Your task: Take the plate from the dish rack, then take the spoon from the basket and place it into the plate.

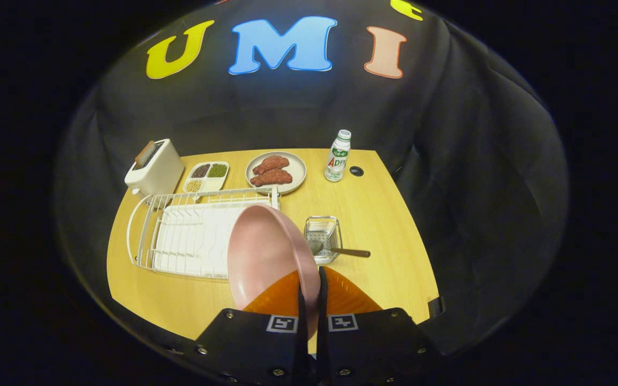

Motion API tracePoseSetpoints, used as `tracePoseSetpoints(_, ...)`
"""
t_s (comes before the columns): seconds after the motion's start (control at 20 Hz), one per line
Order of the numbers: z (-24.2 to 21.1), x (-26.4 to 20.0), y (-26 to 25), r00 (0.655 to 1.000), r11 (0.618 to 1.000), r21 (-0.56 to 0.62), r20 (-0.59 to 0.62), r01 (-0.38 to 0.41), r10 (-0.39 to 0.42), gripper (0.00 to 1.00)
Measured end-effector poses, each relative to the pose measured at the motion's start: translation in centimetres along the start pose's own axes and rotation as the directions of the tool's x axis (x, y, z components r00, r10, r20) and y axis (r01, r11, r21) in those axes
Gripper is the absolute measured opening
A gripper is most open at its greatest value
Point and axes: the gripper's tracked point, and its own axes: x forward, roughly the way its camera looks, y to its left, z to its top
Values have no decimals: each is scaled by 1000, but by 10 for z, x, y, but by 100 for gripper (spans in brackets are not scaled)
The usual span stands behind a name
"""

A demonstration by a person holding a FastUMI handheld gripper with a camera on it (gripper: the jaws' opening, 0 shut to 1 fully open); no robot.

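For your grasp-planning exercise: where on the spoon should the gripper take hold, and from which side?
Grip the dark handle of the spoon, coming from above: it juts clear of the basket, while the bowl lies inside. The gripper is shut on the pink plate.

The claw [309, 292] pinches the edge of the pink plate [266, 252], which stands tilted and blocks the way ahead — it hides part of the white dish rack [180, 241] on the left. Just right of the plate sits the small basket [323, 236] with the spoon [341, 250] poking out to the right. The bench [389, 230] is bare on the right side and along the near left. At the far edge stand a toaster [153, 167], a snack tray [207, 177], a plate of meat [276, 171] and a bottle [338, 156].
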Motion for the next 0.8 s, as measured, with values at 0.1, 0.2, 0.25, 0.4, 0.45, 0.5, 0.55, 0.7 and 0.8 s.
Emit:
tracePoseSetpoints(0.1, -27, 1, 1, 999, 999, -11, -36, -36, 35, 6)
tracePoseSetpoints(0.2, -51, 5, 0, 996, 998, -10, -70, -58, 58, 6)
tracePoseSetpoints(0.25, -62, 7, -2, 995, 998, -12, -82, -64, 63, 6)
tracePoseSetpoints(0.4, -88, 15, -3, 988, 995, 26, -120, -98, 101, 6)
tracePoseSetpoints(0.45, -95, 18, -2, 985, 993, 40, -129, -115, 119, 6)
tracePoseSetpoints(0.5, -101, 19, 1, 981, 990, 52, -137, -129, 135, 6)
tracePoseSetpoints(0.55, -108, 21, 3, 977, 988, 59, -151, -140, 147, 6)
tracePoseSetpoints(0.7, -123, 29, 8, 968, 984, 63, -184, -165, 174, 6)
tracePoseSetpoints(0.8, -129, 34, 12, 961, 981, 70, -199, -179, 190, 6)
